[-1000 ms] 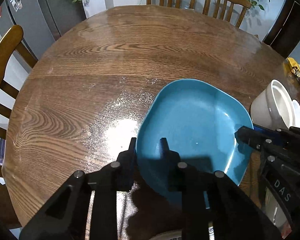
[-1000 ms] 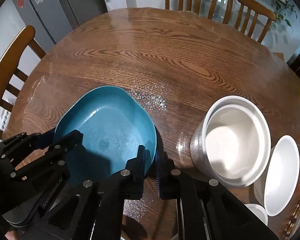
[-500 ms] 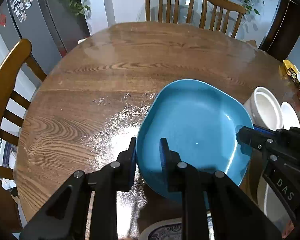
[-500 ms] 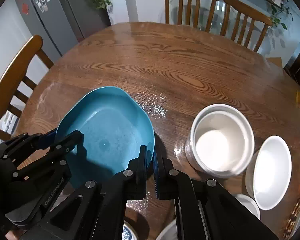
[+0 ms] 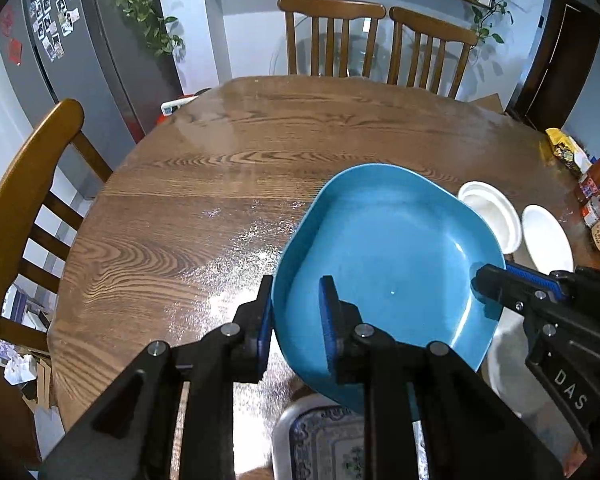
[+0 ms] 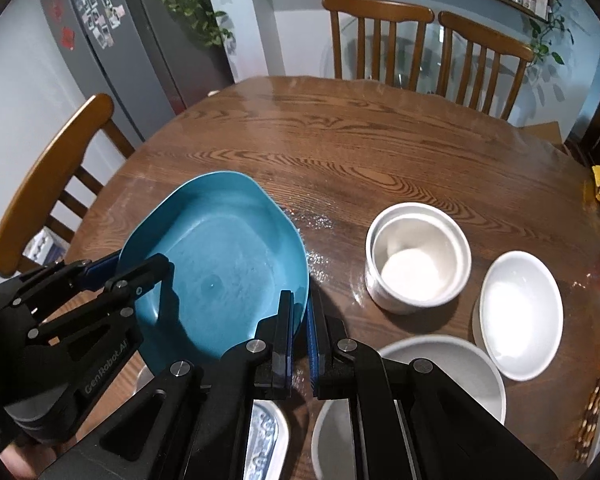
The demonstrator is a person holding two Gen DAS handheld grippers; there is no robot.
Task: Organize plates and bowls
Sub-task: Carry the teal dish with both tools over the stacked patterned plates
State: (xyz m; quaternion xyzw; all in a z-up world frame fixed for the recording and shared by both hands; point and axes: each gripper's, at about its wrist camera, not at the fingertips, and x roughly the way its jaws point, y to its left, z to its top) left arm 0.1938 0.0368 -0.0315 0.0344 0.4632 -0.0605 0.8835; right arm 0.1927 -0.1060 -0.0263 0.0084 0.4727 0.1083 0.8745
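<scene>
A blue plate (image 5: 388,256) hangs in the air above the round wooden table (image 5: 260,152), held by both grippers. My left gripper (image 5: 296,312) is shut on the plate's left rim. My right gripper (image 6: 300,320) is shut on its right rim; the plate (image 6: 224,264) fills the lower left of the right wrist view. White bowls stand on the table to the right: a deep one (image 6: 418,258) and a shallow one (image 6: 520,314). A patterned blue-and-white plate (image 5: 324,440) lies below the blue plate.
A large white bowl (image 6: 452,364) and another white dish (image 6: 332,436) sit near the front edge. Jars and packets (image 5: 596,200) line the table's right edge. Wooden chairs stand at the far side (image 5: 332,36) and at the left (image 5: 24,216).
Both grippers have lifted the blue plate up off the table and pulled it back towards the near edge. More of the room and the dishes below have come into view.
</scene>
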